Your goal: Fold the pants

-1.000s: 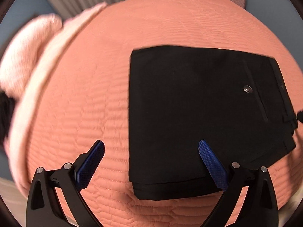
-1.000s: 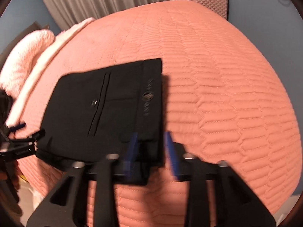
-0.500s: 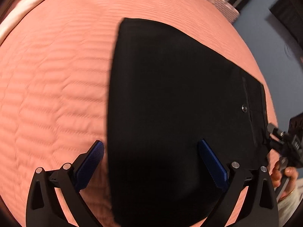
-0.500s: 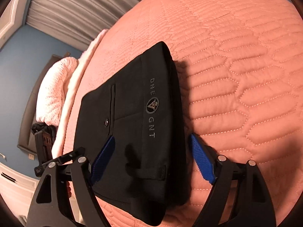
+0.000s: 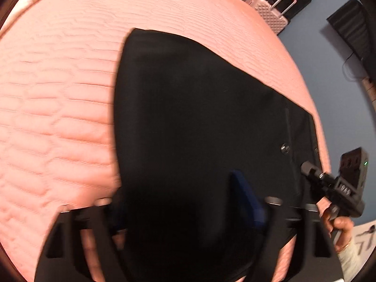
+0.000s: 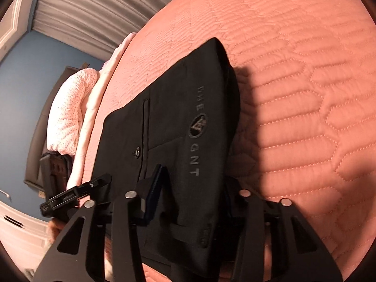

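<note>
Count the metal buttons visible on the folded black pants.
1. The button sits beside the back pocket slit on the pants, also seen from the left wrist. Folded layers may hide others.

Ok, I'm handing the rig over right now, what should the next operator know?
Left claw: open, just been closing a little, straddling the near edge of the folded black fabric pants.
Right claw: just been closing, now pinching the logo waistband end, fabric bunched between its pads.
Pants lie on the pink quilted bedspread.
Done: pants already folded into a compact rectangle.
To do: probably one last fold or lift; confirm both grips first.
</note>
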Demonstrator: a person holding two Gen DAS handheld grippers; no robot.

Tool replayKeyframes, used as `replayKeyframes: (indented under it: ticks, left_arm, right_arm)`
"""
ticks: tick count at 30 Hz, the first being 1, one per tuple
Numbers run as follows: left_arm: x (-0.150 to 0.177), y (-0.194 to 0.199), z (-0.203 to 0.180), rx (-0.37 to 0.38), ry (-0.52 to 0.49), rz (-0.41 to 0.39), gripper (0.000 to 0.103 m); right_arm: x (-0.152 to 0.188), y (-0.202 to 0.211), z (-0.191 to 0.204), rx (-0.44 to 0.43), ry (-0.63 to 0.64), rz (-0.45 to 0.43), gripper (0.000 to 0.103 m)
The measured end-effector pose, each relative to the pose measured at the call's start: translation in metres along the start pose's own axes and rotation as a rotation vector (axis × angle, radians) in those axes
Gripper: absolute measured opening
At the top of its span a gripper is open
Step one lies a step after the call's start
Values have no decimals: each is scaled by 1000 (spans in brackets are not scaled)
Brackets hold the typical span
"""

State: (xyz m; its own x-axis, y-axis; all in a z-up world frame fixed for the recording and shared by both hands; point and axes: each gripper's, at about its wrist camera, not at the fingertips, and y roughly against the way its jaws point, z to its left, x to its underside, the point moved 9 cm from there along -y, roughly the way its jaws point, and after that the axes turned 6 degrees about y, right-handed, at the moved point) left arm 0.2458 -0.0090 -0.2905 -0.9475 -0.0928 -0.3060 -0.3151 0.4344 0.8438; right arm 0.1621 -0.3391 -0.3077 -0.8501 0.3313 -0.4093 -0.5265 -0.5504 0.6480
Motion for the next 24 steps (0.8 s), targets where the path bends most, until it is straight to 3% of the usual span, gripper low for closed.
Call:
replayKeyframes:
  ticks: [1,3,4,5,6,7,9,12,15,22,24]
  left_arm:
    - [0,-3,-3,-26,-15,-1,91]
    - [7,-10,-14,-150,-97,-17,88]
    - [7,-6,-15,-160,-106,-34,76]
    - [7,1,-12,-148,-91,-42,67]
    - [6,9,-7,-123,-56,-51,42]
    - [4,21,2,-48,15,-56,24]
    - [7,30,12,46,94,-39,21]
    - [15,33,13,23,63,-48,22]
    - [6,29,18,34,116,-53,38]
    - [1,11,36,297,267,-20,66]
    - [0,12,41,306,263,-35,62]
  right_arm:
    - [0,2,0,-2,-4,-1,35]
    - [0,4,1,1,2,-1,29]
    - [0,5,2,2,3,-4,27]
    - [0,7,3,6,5,-4,26]
    - [0,8,3,14,12,-2,26]
    - [1,8,3,21,16,3,26]
    - [1,8,3,25,21,4,26]
    - [2,8,3,23,26,7,26]
    - [2,6,-1,3,-5,12,28]
    - [0,2,-15,-72,-98,20,36]
    - [0,0,-17,-86,-107,9,36]
